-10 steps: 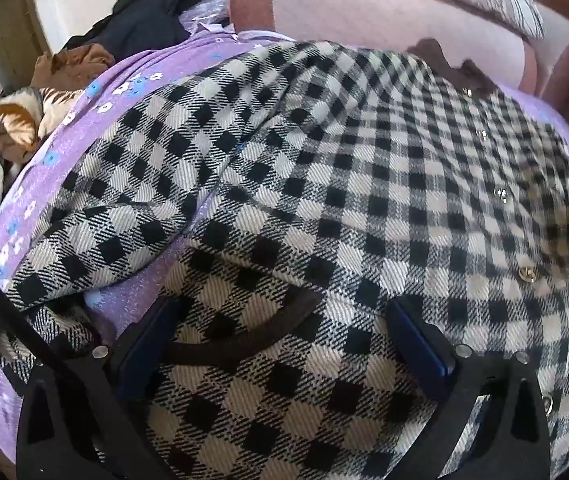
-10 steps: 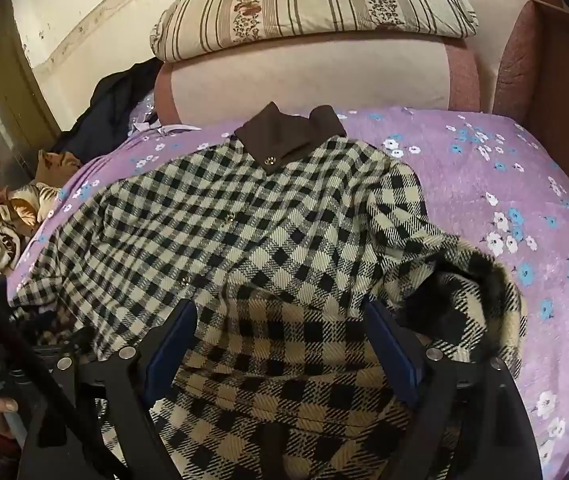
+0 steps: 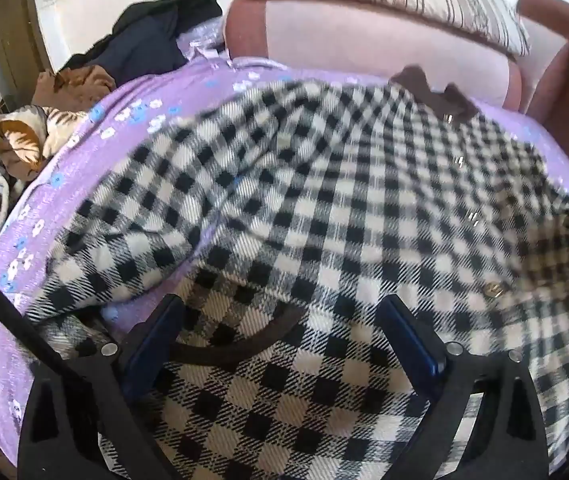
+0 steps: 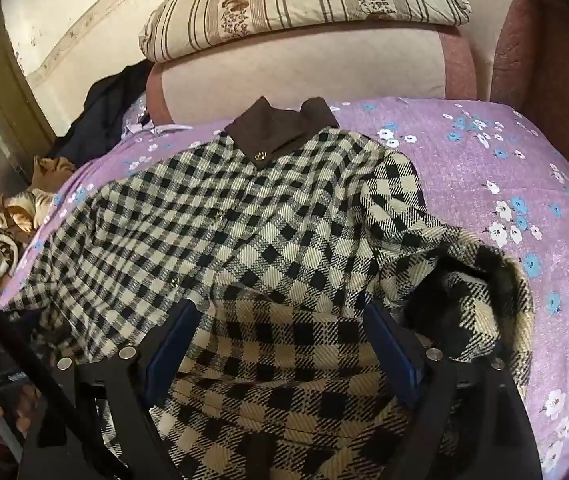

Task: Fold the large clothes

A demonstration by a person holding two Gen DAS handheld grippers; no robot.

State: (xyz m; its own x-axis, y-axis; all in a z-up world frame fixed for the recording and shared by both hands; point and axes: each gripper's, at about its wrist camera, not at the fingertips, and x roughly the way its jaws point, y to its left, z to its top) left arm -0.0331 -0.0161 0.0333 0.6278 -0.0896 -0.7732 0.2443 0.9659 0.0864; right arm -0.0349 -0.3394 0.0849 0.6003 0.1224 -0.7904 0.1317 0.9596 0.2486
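The checked coat point(image 4: 268, 232) lay spread front-up on the purple flowered bedsheet point(image 4: 484, 168), its long axis running from the near edge of the bed toward the padded headboard point(image 4: 304, 68), with the brown collar point(image 4: 284, 128) pointing at the headboard and the hem end nearest the cameras. A row of small metal buttons ran along that axis. One sleeve point(image 4: 464, 280) was bunched in a heap on the coat's right side, its dark lining showing; in the left wrist view the other sleeve point(image 3: 132, 248) lay along the coat's left side on the sheet. The left gripper point(image 3: 284, 340) had its jaws spread wide over the lower part of the coat, a dark curved trim line lying between the blue pads point(image 3: 152, 344); whether the pads touched the cloth could not be told. The right gripper point(image 4: 280, 344) likewise stood wide open above the hem end, clasping nothing. A striped pillow point(image 4: 304, 4) rested on top of the headboard, and other crumpled clothes point(image 4: 0, 232) lay off the bed's left edge.
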